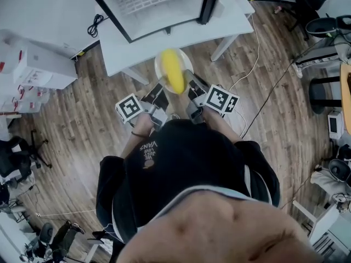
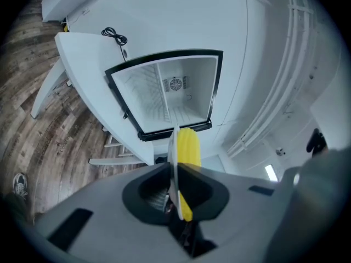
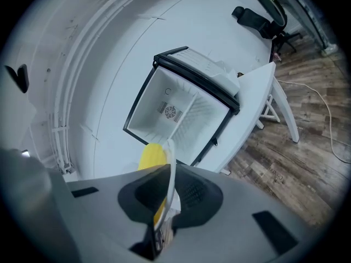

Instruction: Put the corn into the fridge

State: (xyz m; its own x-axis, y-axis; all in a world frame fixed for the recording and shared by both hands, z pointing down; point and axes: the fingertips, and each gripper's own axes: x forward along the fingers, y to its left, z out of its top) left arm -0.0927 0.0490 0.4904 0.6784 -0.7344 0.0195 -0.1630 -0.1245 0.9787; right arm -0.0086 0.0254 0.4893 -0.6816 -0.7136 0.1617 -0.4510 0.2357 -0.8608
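Head view: you carry the corn (image 1: 173, 70) on a white plate (image 1: 159, 69). The left gripper (image 1: 160, 91) and right gripper (image 1: 190, 85) are each clamped on opposite rims, and the open fridge (image 1: 109, 10) on the table (image 1: 230, 23) is just ahead. Advance both hands at one pace so the cob cannot roll.

Left gripper view: its jaws pinch the plate's edge, with the corn beyond them. Aim above the fridge's lower frame.

Right gripper view: these jaws are closed on the rim too. Don't loosen that squeeze until the plate rests inside the fridge.
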